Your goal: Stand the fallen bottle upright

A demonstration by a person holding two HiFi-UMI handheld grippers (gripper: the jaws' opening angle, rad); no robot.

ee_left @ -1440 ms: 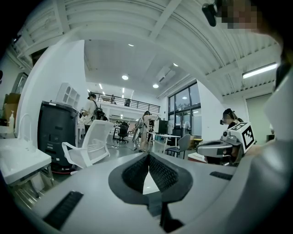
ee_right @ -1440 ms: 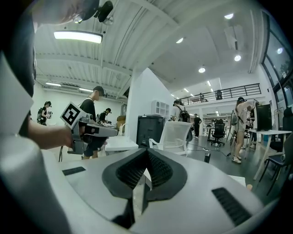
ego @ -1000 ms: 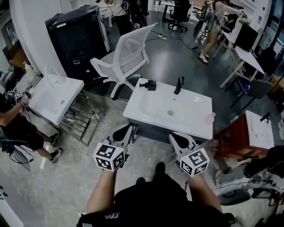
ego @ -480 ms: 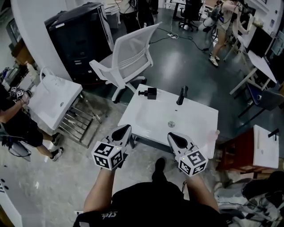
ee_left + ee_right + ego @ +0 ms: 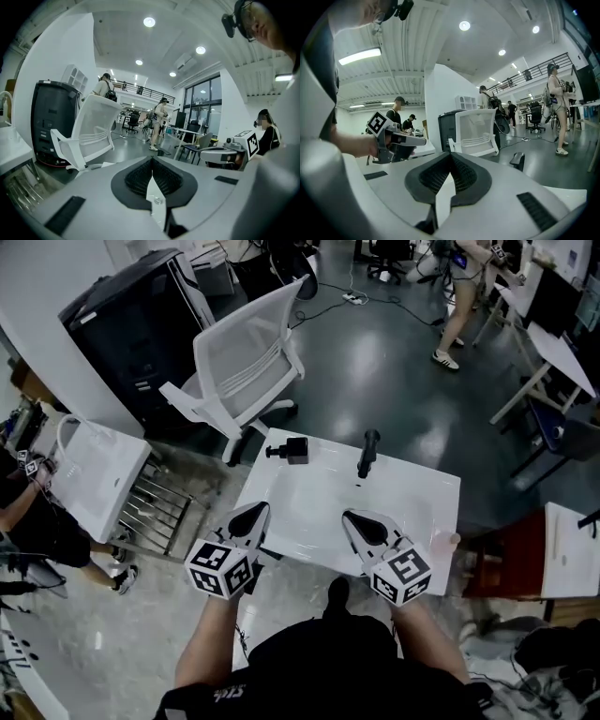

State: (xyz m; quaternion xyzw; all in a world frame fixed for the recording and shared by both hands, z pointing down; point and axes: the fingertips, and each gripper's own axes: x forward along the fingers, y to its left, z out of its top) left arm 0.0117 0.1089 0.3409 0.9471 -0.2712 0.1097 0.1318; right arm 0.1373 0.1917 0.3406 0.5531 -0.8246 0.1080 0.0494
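The black pump bottle [image 5: 289, 450] is seen lying on its side at the far left corner of the white washbasin [image 5: 417, 498], near the black faucet [image 5: 367, 454]. The left gripper [image 5: 251, 515] and right gripper [image 5: 356, 521] are held at the near rim, apart from the bottle, each with its jaws pressed together and nothing gripped.

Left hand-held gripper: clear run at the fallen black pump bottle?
Probably yes. The left hand-held gripper hovers at the white sink; only bare sink top lies between it and the black pump bottle at the back left. Its shut jaws must open first.
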